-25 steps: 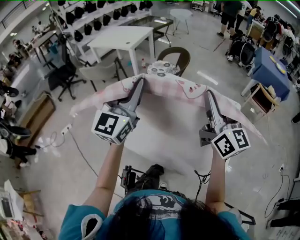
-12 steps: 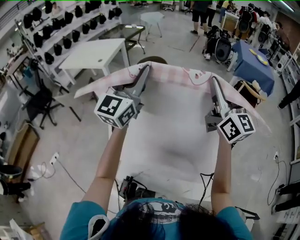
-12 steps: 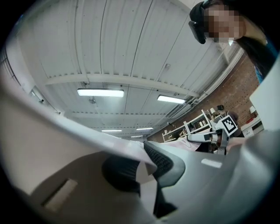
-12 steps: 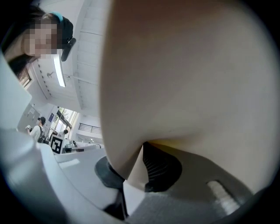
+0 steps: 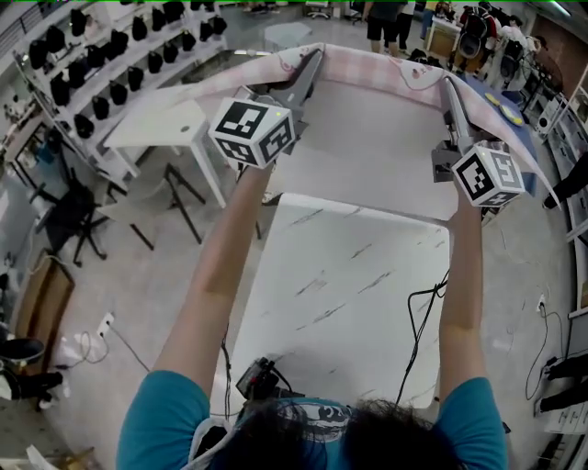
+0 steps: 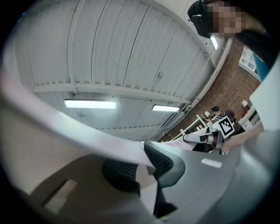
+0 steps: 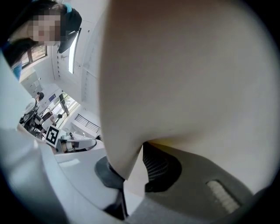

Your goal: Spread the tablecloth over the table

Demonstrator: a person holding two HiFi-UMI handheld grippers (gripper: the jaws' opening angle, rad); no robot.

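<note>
A pink-and-white tablecloth (image 5: 377,138) hangs stretched in the air between my two grippers, above the far end of the white marble table (image 5: 349,303). My left gripper (image 5: 317,57) is shut on the cloth's top edge at the left, my right gripper (image 5: 448,84) on the same edge at the right. In the left gripper view the cloth (image 6: 65,127) runs in between the ribbed pads of the left gripper (image 6: 142,164). In the right gripper view the cloth (image 7: 183,78) fills most of the picture, pinched in the right gripper (image 7: 133,168). Both grippers point upward.
A second white table (image 5: 156,124) stands at the left, next to shelves of black items (image 5: 101,64) and an office chair (image 5: 64,202). A blue table (image 5: 519,106) and people (image 5: 386,18) are at the back right. A cable (image 5: 423,312) and a black device (image 5: 262,376) lie at the marble table's near end.
Both grippers have risen and moved away from me with the cloth held taut. The cloth has lifted off the marble table, whose bare top now shows below.
</note>
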